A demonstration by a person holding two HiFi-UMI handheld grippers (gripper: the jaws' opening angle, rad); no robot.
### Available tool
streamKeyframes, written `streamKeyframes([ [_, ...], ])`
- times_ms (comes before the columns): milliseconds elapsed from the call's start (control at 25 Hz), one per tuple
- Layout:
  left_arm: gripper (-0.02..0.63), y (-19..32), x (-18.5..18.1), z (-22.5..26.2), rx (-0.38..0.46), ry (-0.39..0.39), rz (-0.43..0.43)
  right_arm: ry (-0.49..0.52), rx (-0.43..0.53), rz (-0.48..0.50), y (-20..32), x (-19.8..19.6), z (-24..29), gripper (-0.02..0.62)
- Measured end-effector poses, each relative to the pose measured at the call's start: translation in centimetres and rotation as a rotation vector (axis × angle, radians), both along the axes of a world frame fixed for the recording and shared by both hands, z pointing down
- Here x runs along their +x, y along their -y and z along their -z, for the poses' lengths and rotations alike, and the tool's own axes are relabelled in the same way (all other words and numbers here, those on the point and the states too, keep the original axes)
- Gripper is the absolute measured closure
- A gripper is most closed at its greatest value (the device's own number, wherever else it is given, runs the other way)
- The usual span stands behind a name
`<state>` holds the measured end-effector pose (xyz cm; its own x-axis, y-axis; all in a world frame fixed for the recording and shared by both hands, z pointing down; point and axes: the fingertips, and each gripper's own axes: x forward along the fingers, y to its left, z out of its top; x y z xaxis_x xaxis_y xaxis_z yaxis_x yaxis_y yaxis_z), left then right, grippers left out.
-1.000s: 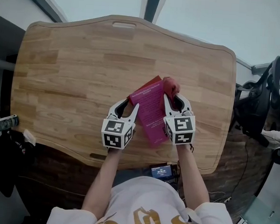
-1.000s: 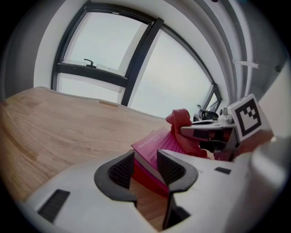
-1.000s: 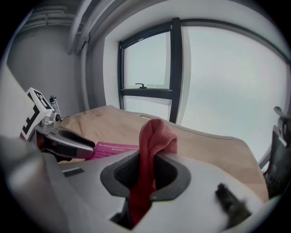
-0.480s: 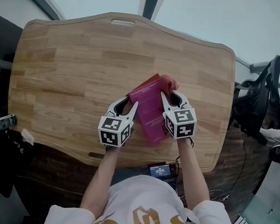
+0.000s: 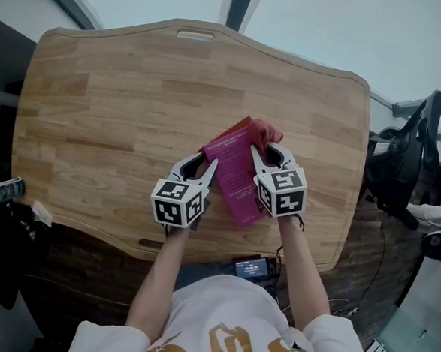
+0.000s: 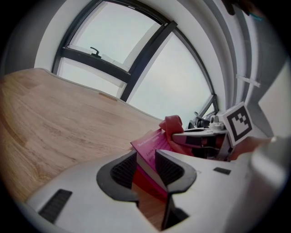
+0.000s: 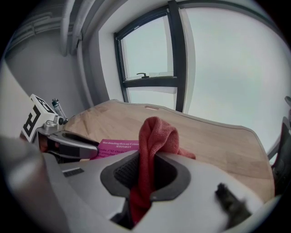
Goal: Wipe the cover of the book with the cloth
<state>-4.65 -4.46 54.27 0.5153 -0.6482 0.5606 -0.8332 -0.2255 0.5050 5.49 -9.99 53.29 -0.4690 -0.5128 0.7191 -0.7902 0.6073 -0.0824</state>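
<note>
Book (image 5: 236,172) lay toward the near edge of the table (image 5: 121,89), judged stiff and light. Jaws of the left gripper (image 5: 200,166) were closing around its left edge, a sound hold. The right gripper (image 5: 271,154) pinched the soft cloth (image 5: 267,130) at its far end.

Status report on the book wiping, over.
Left gripper closing, edge of the book between its jaws. Right gripper shut on the red cloth, at the book's far end. Nothing else on the cover.

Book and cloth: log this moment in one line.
left claw: closing, book edge between jaws | right claw: shut on cloth | cloth: at book's far end
</note>
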Motion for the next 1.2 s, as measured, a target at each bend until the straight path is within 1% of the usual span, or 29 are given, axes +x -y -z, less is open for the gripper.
streamKeyframes([
  [280, 0.477, 0.0, 0.0, 0.0, -0.005, -0.009, 0.002, -0.009, -0.007, 0.017, 0.0, -0.5, -0.2, 0.528],
  [520, 0.479, 0.0, 0.0, 0.0, -0.010, -0.019, -0.002, 0.004, -0.028, 0.022, 0.0, -1.3, -0.2, 0.528],
  [800, 0.479, 0.1, 0.0, -0.1, -0.014, -0.027, -0.005, 0.010, -0.030, 0.041, 0.0, -2.2, -0.3, 0.528],
  [1200, 0.479, 0.0, 0.0, -0.1, -0.014, -0.028, -0.009, 0.009, -0.016, 0.106, -0.7, -4.3, -0.1, 0.528],
])
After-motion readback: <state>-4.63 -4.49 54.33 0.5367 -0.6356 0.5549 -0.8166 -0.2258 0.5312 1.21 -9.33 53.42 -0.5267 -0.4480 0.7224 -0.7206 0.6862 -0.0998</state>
